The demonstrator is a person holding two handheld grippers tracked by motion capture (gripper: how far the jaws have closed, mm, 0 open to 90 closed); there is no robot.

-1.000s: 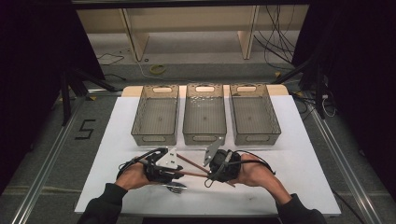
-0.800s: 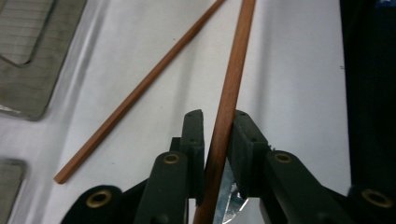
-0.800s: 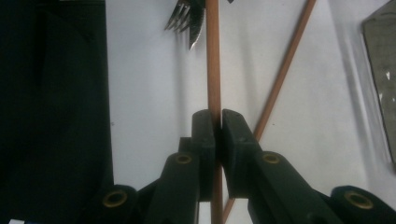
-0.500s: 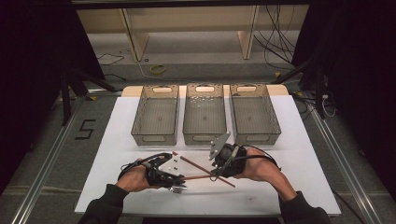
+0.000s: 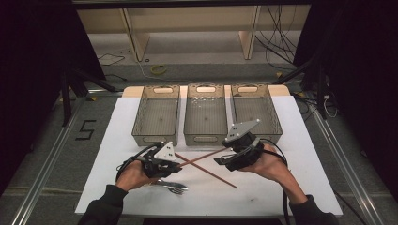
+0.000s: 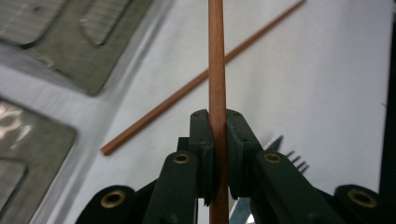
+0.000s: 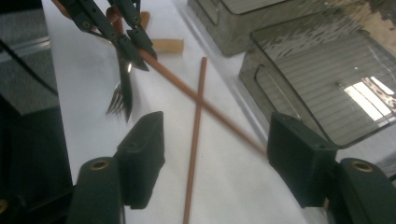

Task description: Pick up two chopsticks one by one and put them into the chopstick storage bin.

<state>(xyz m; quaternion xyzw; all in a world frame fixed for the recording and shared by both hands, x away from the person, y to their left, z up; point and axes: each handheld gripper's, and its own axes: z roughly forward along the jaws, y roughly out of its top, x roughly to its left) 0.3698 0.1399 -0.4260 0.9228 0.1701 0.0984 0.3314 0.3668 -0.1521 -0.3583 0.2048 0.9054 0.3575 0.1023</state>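
The white mat (image 5: 305, 187) has lots of bare room in front of me. Three bins (image 5: 205, 115) sit side by side at its far edge, all with nothing in them, so I think the sticks go there. My left gripper (image 5: 174, 164) squeezes one stick (image 6: 216, 70) tight so I can lift it. The other stick (image 7: 194, 140) lies flat, crossing it. My right gripper (image 5: 224, 161) has just been opening, with nothing between its jaws. A fork (image 5: 174, 188) lies by my left hand.
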